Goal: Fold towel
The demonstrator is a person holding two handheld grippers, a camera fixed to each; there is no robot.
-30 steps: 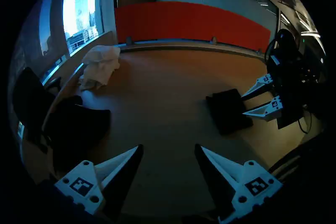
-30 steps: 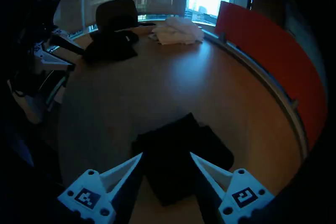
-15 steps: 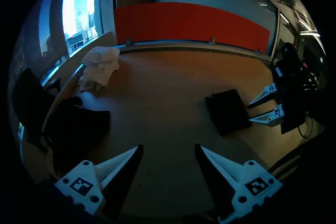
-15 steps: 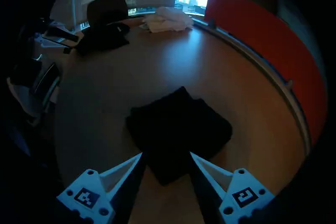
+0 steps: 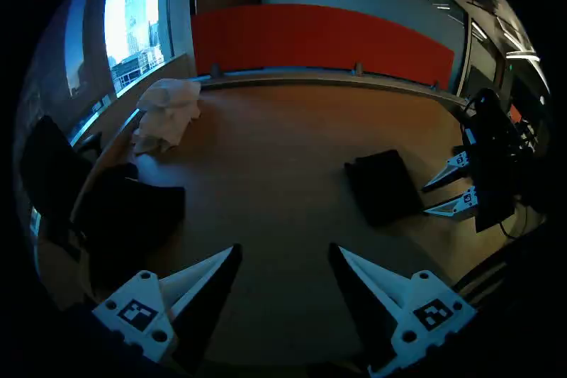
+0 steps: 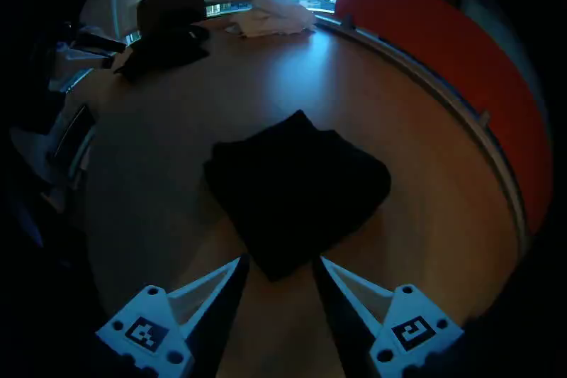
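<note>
Your right gripper (image 6: 280, 259) has backed off the folded towel (image 6: 298, 190).
Its fingers gape empty just short of the towel, and your left gripper's (image 5: 283, 247) do too, farther off; the fold looks finished.

The folded towel (image 6: 298, 186) is plain black and lies on a warm orange-brown wooden bench (image 6: 425, 222). A crumpled cloth (image 5: 169, 110) at the far edge is white, and another heap (image 5: 135, 208) is black. The panel (image 5: 319, 34) behind the bench is solid red. The left gripper (image 5: 284, 247) has white fingers (image 5: 181, 282) with black inner faces and black-and-white square markers; the right gripper (image 6: 281, 258) matches.
</note>
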